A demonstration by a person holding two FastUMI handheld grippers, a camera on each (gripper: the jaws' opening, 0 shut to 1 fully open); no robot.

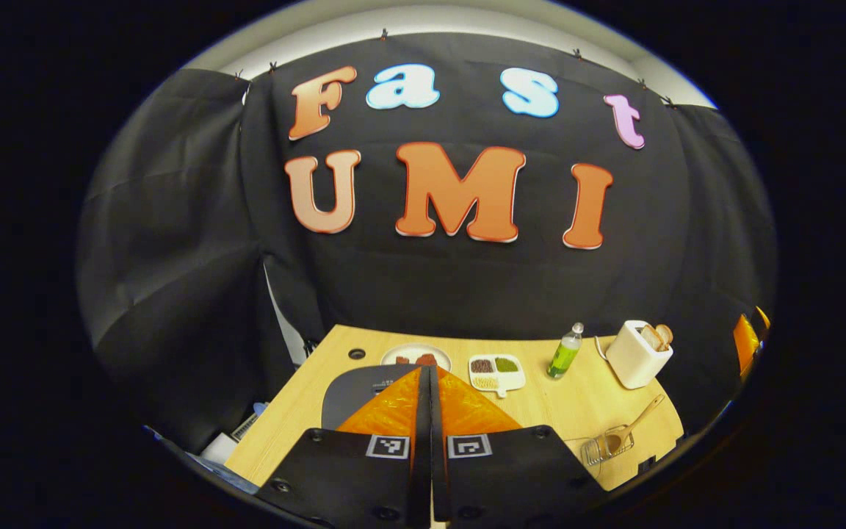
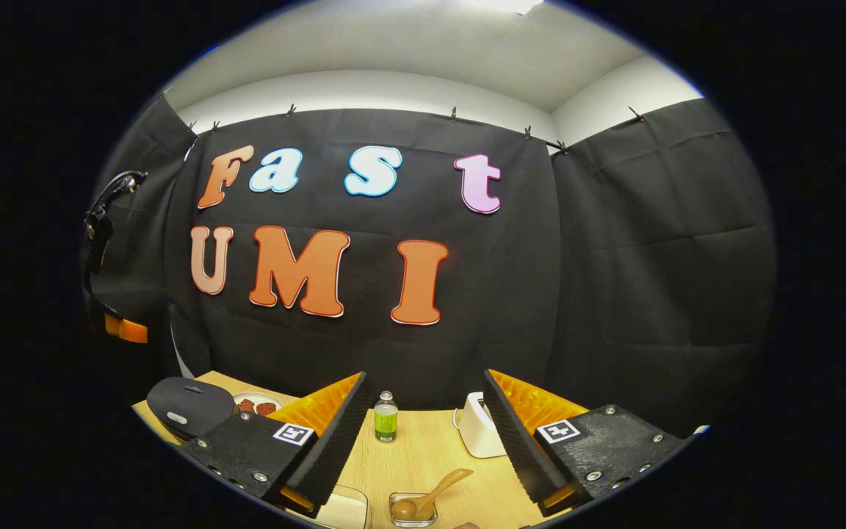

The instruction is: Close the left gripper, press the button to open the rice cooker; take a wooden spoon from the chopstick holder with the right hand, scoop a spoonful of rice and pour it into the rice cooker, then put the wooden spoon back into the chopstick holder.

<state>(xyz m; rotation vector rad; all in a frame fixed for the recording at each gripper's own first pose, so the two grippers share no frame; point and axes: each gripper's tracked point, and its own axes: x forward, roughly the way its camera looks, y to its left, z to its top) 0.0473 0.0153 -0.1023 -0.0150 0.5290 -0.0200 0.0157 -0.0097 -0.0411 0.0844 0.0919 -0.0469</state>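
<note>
A black cloth wall closes the booth behind a pale wooden tabletop (image 1: 577,411) whose middle lies bare between the things. In the left gripper view the left gripper (image 1: 429,382) has its fingers pressed together with nothing between them, above the one dark cooker (image 1: 353,389) near the left edge; its button is hidden. One spoon (image 1: 632,430) lies in the wire holder (image 1: 603,447) near the right front corner. Along the far edge stand one plate (image 1: 416,355), one tray (image 1: 497,371), one bottle (image 1: 565,351) and one toaster (image 1: 638,354). In the right gripper view the right gripper (image 2: 423,433) is spread wide and empty above the spoon; the holder is cut off below.
</note>
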